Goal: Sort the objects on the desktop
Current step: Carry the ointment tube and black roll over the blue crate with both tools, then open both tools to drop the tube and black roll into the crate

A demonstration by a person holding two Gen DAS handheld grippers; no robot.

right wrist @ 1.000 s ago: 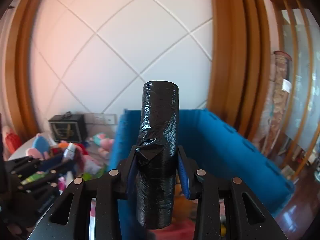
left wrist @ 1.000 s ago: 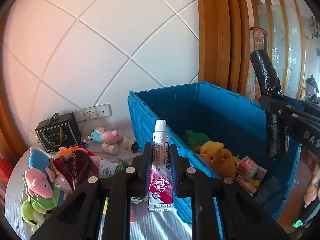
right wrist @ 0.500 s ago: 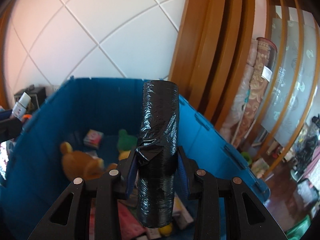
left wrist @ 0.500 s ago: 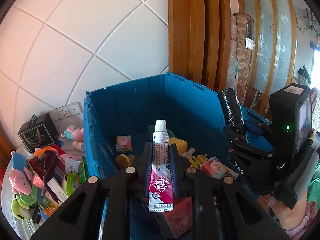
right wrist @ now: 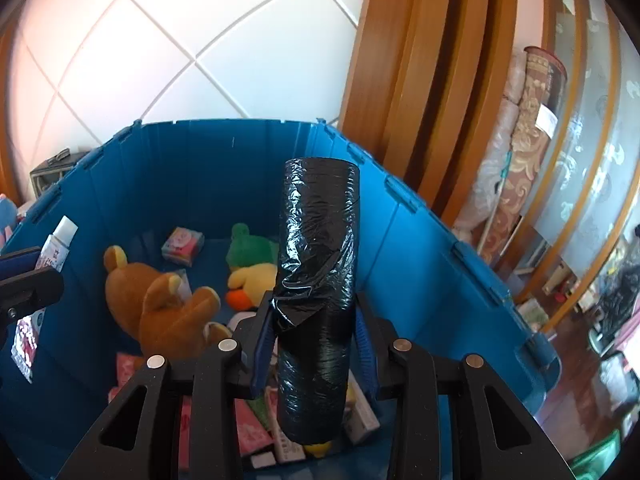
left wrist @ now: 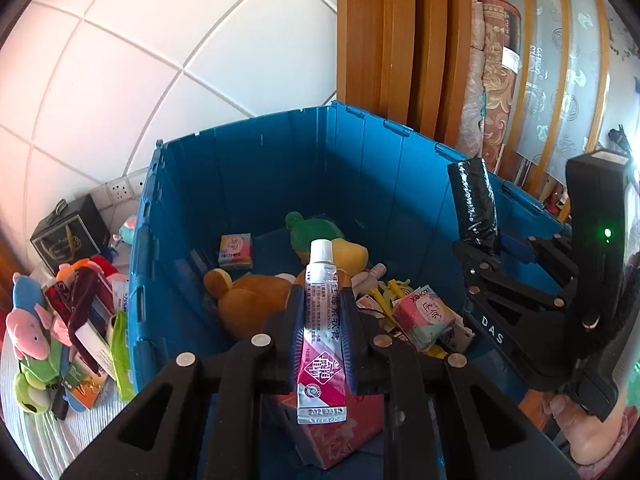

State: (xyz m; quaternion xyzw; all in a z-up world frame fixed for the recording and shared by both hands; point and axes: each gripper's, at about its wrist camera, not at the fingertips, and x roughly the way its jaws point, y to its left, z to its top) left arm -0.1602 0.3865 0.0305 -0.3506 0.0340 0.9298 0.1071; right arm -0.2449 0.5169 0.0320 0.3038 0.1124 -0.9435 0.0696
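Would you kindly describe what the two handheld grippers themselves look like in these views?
Both are matte black plastic. The left gripper and right gripper each have angular fingers with triangular cut-outs, round silver screw heads and ribbed blue pads. Seen from the left wrist view, the right unit has a boxy black handle, a lit green indicator and white "DAS" lettering. No cables or sleeves show.

A striped cloth-covered table [left wrist: 80, 432] carries toys [left wrist: 30, 332], packets [left wrist: 86, 376], blue crate [left wrist: 256, 168].

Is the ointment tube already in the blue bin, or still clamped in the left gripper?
Still clamped: the ointment tube stands cap-up between the left gripper pads, above the blue bin, not released.
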